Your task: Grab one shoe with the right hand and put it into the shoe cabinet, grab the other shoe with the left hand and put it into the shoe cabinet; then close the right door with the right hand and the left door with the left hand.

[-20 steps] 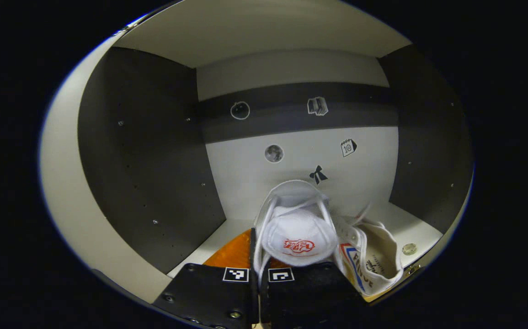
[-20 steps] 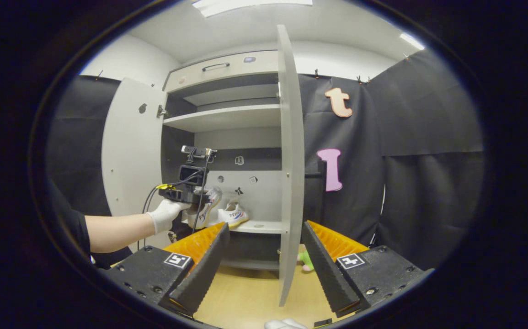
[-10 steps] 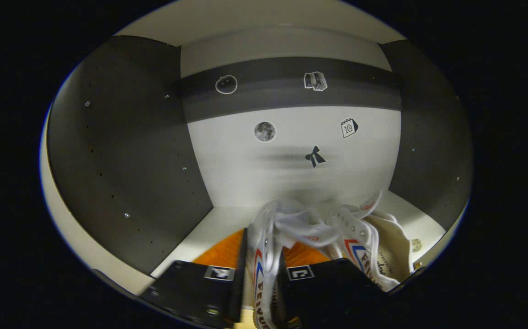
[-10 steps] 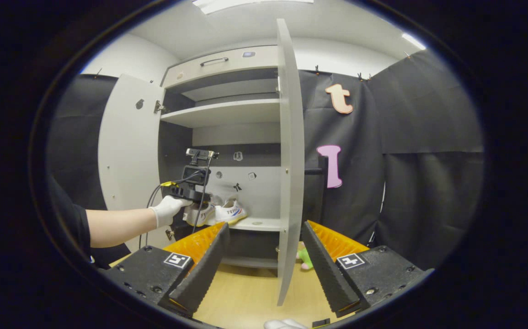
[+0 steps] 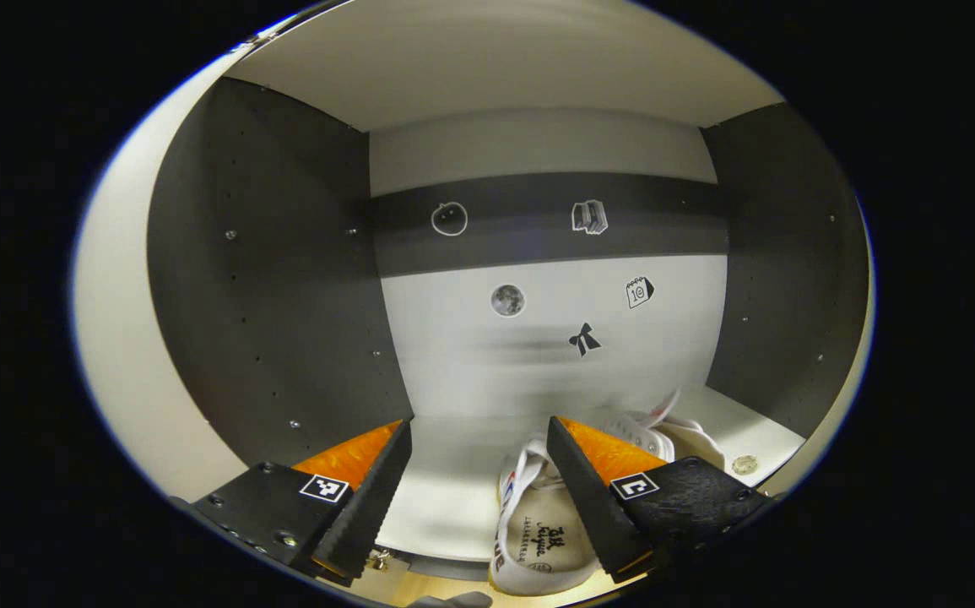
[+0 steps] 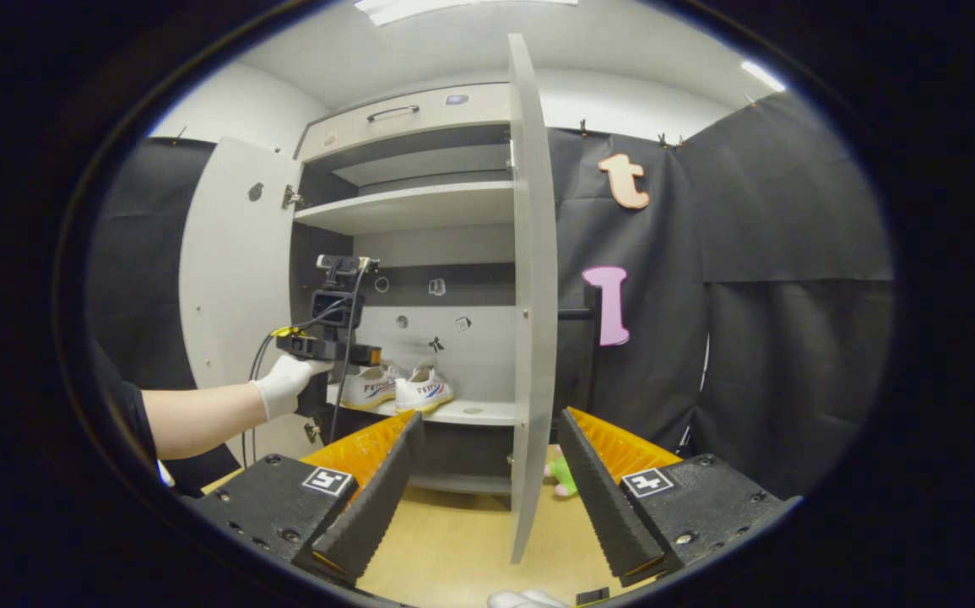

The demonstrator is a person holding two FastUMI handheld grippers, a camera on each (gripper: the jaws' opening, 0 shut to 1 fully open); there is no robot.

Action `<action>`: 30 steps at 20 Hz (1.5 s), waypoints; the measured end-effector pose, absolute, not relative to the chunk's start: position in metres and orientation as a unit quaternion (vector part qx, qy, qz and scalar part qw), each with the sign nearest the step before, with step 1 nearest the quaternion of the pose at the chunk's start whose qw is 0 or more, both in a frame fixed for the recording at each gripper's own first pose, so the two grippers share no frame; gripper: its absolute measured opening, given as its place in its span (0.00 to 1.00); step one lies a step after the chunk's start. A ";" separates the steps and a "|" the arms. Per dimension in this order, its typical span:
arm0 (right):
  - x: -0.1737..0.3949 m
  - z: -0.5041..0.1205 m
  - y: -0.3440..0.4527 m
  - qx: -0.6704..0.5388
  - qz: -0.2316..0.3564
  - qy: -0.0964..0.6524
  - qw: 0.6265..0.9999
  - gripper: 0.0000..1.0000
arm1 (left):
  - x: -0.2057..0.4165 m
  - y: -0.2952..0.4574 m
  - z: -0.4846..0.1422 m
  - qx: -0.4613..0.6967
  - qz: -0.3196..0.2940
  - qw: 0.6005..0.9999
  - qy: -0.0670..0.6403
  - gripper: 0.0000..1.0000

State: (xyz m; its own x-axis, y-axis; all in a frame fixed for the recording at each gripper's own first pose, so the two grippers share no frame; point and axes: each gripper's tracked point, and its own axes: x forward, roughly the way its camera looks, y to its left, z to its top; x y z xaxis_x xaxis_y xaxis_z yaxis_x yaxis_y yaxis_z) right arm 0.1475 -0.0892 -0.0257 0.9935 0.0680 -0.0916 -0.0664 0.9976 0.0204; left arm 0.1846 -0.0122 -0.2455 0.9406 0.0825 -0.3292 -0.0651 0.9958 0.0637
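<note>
The shoe cabinet stands with its left door [image 6: 234, 279] and right door [image 6: 531, 295] both swung open. Two white shoes with red and blue stripes sit side by side on the middle shelf [image 6: 474, 412], the left shoe [image 6: 367, 388] beside the right shoe [image 6: 425, 390]. A gloved hand holds my left gripper [image 6: 360, 353] just in front of the left shoe. In the left gripper view, my left gripper [image 5: 479, 426] is open, with one shoe [image 5: 538, 532] low between its fingers and untouched. The other shoe [image 5: 664, 431] peeks from behind the right finger. My right gripper [image 6: 491, 418] is open and empty, well back from the cabinet.
A green soft toy [image 6: 563, 477] lies on the wooden floor [image 6: 453, 540] behind the right door's lower edge. An upper shelf [image 6: 411, 207] and a drawer [image 6: 403, 114] sit above. A small round disc [image 5: 744, 463] lies on the shelf at right. Stickers dot the back wall.
My left gripper has opened and let go of the shoe, which now rests on the shelf beside the other. The gripper has drawn back slightly. My right gripper has barely moved.
</note>
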 end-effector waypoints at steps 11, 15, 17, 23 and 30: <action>0.148 -0.022 -0.116 0.010 0.008 0.037 0.999 1.00 | 0.062 -0.034 -0.179 0.033 -0.003 0.996 0.079 0.96; 0.149 -0.026 -0.151 0.015 -0.027 0.039 0.999 1.00 | -0.002 -0.040 -0.181 0.022 -0.007 0.997 0.070 0.96; 0.151 -0.030 -0.169 0.017 -0.045 0.042 0.998 1.00 | -0.032 -0.037 -0.183 0.024 -0.001 0.997 0.071 0.96; 0.170 -0.041 -0.211 0.025 -0.086 0.056 0.994 1.00 | -0.106 -0.032 -0.185 0.010 0.010 0.997 0.070 0.96; 0.208 -0.028 -0.226 0.022 -0.081 0.047 0.995 1.00 | -0.135 -0.042 -0.199 -0.004 0.012 0.997 0.079 0.96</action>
State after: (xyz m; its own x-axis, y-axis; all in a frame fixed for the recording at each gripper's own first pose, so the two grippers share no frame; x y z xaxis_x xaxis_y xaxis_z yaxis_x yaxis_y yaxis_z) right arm 0.2079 -0.2263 -0.0278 0.9823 -0.1600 -0.0973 0.1641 0.9858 0.0361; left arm -0.1347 -0.0417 -0.1993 0.9873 0.0225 -0.1575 -0.0237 0.9997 -0.0059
